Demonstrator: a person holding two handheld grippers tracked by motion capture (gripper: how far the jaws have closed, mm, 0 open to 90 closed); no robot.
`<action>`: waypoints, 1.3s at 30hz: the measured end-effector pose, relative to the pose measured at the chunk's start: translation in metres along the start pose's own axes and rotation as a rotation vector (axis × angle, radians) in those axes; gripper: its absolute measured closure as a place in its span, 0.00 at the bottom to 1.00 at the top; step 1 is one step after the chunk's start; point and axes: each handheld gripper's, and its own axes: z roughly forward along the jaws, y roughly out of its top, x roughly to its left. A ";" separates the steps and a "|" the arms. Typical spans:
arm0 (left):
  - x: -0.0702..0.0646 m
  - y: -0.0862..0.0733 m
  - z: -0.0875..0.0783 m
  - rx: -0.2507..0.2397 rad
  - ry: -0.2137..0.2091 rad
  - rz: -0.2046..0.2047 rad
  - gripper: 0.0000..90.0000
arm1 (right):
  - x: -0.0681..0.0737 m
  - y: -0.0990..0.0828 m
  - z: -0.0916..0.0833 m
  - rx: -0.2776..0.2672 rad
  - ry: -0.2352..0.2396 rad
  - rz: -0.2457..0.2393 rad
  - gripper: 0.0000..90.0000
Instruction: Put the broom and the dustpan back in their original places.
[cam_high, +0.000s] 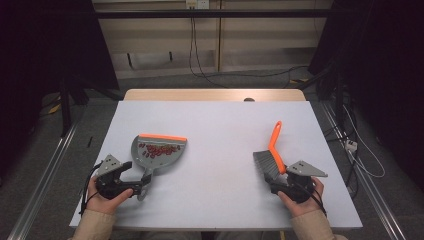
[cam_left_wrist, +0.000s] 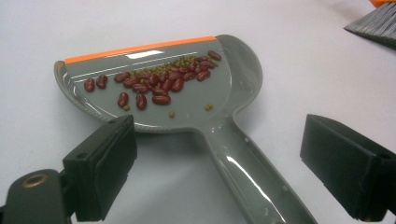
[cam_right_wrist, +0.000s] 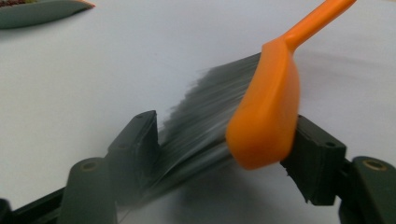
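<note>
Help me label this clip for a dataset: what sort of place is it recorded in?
Probably a lab or test rig, not a home: a bare grey table ringed by dark curtains, loose cables on the floor, and a dustpan of beans beside a brush laid out as props.

**Dustpan left, brush right**

On the surface (cam_high: 215, 125), the dustpan (cam_high: 159, 152) lies at the left with beans (cam_high: 159, 149) in its tray, its handle pointing toward the near edge. The left claw (cam_high: 132, 184) sits at that handle's end, one jaw on either side. Well apart, at the right, the brush (cam_high: 271, 155) lies with its handle pointing away; the right claw (cam_high: 281, 181) is just before it, straddling its near end.
</note>
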 end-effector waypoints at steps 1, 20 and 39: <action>-0.001 0.000 0.000 -0.004 0.000 -0.002 0.12 | -0.001 -0.001 -0.003 0.005 -0.004 0.008 0.29; -0.003 0.004 0.003 -0.030 -0.020 0.035 0.12 | -0.037 0.003 -0.001 -0.075 -0.035 -0.038 0.70; 0.000 0.003 0.003 -0.033 -0.016 0.025 0.12 | -0.051 -0.004 0.014 0.074 -0.123 -0.103 1.00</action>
